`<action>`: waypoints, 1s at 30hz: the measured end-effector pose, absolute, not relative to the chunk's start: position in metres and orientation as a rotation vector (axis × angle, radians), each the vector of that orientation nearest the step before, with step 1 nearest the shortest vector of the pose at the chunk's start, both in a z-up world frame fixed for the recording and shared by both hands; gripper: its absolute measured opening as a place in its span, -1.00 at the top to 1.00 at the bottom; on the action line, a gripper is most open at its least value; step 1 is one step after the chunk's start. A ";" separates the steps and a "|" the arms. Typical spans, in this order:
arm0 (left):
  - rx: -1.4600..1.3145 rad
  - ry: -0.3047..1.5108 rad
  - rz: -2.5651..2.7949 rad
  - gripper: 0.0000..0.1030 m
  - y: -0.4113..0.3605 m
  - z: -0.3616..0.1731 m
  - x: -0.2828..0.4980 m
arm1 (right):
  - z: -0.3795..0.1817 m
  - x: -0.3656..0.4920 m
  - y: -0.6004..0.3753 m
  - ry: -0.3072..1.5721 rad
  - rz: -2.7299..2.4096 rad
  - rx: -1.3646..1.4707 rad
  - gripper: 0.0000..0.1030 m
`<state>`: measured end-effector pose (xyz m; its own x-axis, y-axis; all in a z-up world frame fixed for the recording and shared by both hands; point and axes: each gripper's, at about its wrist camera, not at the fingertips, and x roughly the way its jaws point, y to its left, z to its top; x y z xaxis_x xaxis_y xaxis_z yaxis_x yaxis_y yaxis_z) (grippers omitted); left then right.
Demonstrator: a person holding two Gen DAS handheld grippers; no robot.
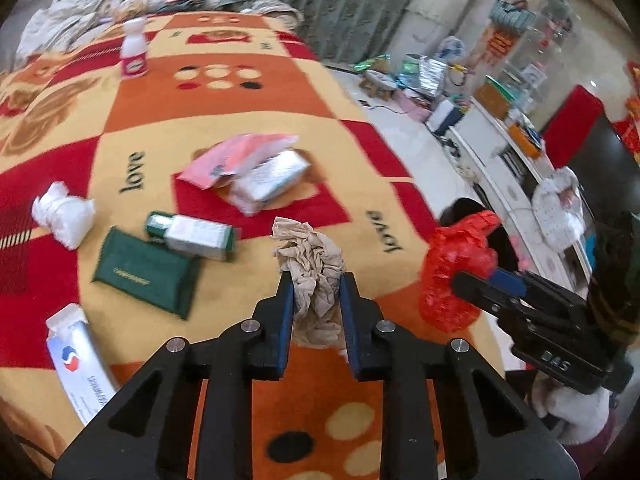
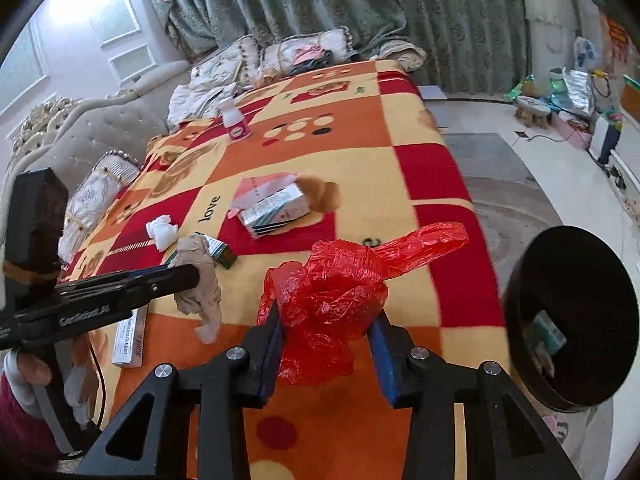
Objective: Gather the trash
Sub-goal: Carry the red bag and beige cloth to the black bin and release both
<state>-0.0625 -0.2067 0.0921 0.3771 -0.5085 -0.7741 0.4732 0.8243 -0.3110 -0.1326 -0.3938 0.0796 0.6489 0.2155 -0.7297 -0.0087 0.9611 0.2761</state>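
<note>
Both tongs are loaded! The left tongs (image 1: 316, 292) are clenched on a crumpled beige paper wad (image 1: 310, 264), lifted clear of the patterned blanket (image 1: 248, 104), so it's ready to carry off. The right tongs (image 2: 328, 332) pinch a scrunched red plastic bag (image 2: 332, 292), held just above the blanket's near edge. Off to the right sits the dark bin (image 2: 572, 332), mouth tilted toward us, near the bag. Both tools reach forward, level, side by side. A white tissue (image 1: 64, 216) and boxes (image 1: 268, 176) lie uncollected.
</note>
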 end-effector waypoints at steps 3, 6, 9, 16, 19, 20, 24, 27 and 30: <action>-0.015 0.979 -0.655 0.62 -0.221 0.099 -0.072 | 0.083 -0.139 -0.403 0.855 0.106 0.254 0.26; -0.011 0.970 -0.678 0.62 -0.233 0.101 -0.076 | 0.088 -0.144 -0.412 0.855 0.083 0.248 0.26; -0.019 0.963 -0.690 0.62 -0.242 0.102 -0.079 | 0.091 -0.147 -0.419 0.863 0.065 0.231 0.26; 0.009 0.968 -0.715 0.62 -0.264 0.101 -0.081 | 0.096 -0.156 -0.438 0.858 0.029 0.215 0.26; 0.024 0.969 -0.734 0.62 -0.276 0.101 -0.084 | 0.094 -0.160 -0.450 0.854 0.009 0.234 0.26; 0.026 0.970 -0.741 0.62 -0.278 0.101 -0.084 | 0.094 -0.162 -0.454 0.852 -0.001 0.239 0.26; 0.028 0.969 -0.778 0.62 -0.296 0.102 -0.085 | 0.094 -0.167 -0.472 0.850 -0.041 0.244 0.26; 0.023 0.978 -0.806 0.62 -0.313 0.101 -0.085 | 0.094 -0.171 -0.489 0.852 -0.073 0.242 0.26; 0.022 0.987 -0.834 0.62 -0.331 0.099 -0.085 | 0.093 -0.173 -0.504 0.850 -0.100 0.245 0.26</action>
<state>-0.0852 -0.3309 0.0995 0.2749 -0.6111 -0.7422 0.6303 0.6975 -0.3409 -0.1733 -0.5036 0.0932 0.6573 0.0099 -0.7535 0.1850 0.9672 0.1741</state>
